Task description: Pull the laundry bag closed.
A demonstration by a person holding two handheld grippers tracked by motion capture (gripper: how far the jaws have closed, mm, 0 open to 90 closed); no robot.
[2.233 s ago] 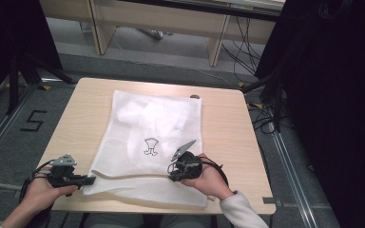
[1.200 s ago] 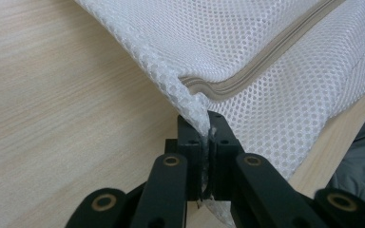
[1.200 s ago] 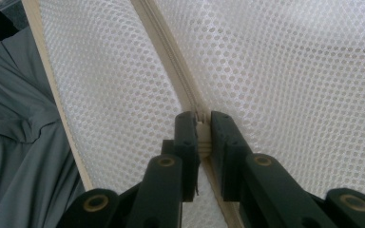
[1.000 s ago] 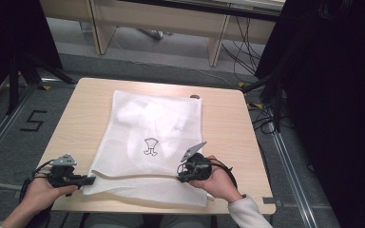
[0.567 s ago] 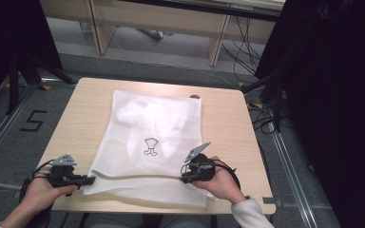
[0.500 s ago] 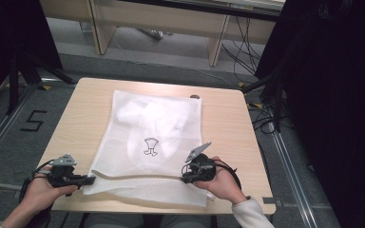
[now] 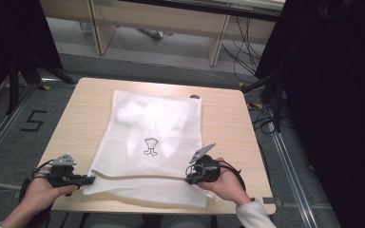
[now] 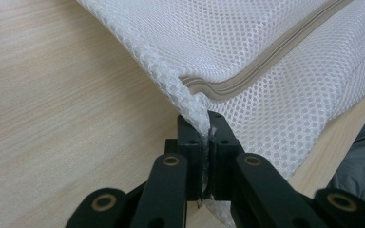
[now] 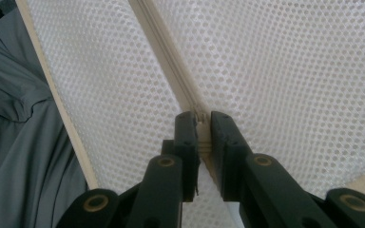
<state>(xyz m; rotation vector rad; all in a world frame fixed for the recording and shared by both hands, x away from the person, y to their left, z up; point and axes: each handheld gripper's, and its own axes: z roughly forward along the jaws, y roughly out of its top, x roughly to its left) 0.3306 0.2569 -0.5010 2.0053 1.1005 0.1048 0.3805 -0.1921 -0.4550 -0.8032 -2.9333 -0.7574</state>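
High view: white mesh laundry bag [image 7: 154,142] flat on the light wooden table [image 7: 228,118], taking up the middle of the frame, near edge close to the bottom rim of the tabletop. Small black printed emblem [image 7: 150,146] at the bag's centre; pale bunched contents faintly visible through the mesh in its upper half. Left gripper [image 7: 86,180] at lower left, held in a hand [image 7: 40,190] entering from the bottom edge, tips at the bag's lower left corner. Right gripper [image 7: 190,176] at lower centre-right, in the other hand [image 7: 225,183], white cuff [image 7: 252,216] below it, tips on the bag near its lower right part. Grey three-cornered plates atop both tools.

Left gripper view: jaws closed tight on a pinch of mesh [image 8: 190,107] at the corner, fabric drawn up into a ridge running toward upper left; beige zipper [image 8: 266,61] curving across the upper right; bare wood at left.

Right gripper view: jaws pressed together on the zipper [image 9: 171,61], clamped at centre frame where the tape reaches the tips; mesh across the whole upper area; table edge and grey clothing at left.
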